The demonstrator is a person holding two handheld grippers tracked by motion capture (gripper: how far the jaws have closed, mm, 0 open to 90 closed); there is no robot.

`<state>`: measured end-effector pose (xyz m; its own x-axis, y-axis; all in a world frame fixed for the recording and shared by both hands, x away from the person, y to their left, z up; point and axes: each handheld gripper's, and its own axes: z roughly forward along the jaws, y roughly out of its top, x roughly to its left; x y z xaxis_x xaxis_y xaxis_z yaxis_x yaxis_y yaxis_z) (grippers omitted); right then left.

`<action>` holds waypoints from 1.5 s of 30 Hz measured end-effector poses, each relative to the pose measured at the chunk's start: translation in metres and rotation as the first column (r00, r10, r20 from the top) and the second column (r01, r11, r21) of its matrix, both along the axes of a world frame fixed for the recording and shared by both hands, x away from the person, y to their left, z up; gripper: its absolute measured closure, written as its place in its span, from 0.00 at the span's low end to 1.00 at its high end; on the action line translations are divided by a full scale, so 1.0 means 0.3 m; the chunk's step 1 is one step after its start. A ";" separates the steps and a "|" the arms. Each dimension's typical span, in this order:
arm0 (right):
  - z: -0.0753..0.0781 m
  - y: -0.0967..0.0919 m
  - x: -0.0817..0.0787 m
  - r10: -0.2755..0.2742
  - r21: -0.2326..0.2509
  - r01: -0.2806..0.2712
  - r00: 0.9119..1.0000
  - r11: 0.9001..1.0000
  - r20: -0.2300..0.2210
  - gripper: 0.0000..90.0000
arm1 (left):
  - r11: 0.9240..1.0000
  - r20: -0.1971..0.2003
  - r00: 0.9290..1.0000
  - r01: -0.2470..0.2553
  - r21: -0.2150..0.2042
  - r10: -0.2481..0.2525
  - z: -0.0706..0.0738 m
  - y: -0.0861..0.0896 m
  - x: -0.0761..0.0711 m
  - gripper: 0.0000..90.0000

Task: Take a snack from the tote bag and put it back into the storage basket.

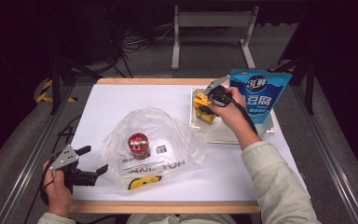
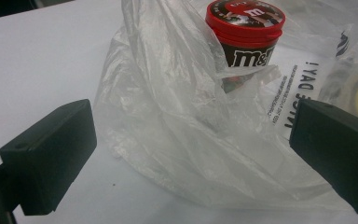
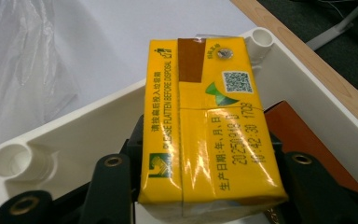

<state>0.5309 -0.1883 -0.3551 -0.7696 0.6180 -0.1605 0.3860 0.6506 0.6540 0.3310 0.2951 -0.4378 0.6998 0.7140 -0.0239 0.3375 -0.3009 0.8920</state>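
Overhead, right gripper [image 1: 210,100] reached forward over tray [image 1: 235,135], jaws clamped on yellow carton [image 1: 203,107] just above it. Left gripper [image 1: 93,161] low at near edge, jaws wide apart, aimed at bag [image 1: 177,135] holding tub [image 1: 138,143]. Up close: date print on carton [image 3: 209,135], brown pack [image 3: 303,140] beneath.

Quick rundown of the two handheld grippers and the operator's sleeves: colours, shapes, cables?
Left gripper: black body, two blocky black jaws, a grey three-cornered plate on top, a black cable trailing from it. Right gripper: also black, with the same grey plate and a black cable running back along the forearm. Both sleeves are pale beige cloth with plain cuffs.
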 end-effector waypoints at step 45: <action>0.059 -0.007 -0.067 -0.013 0.127 0.001 0.995 0.992 0.096 0.41 | 1.000 -0.002 1.000 0.000 0.005 0.001 0.002 -0.001 -0.002 0.01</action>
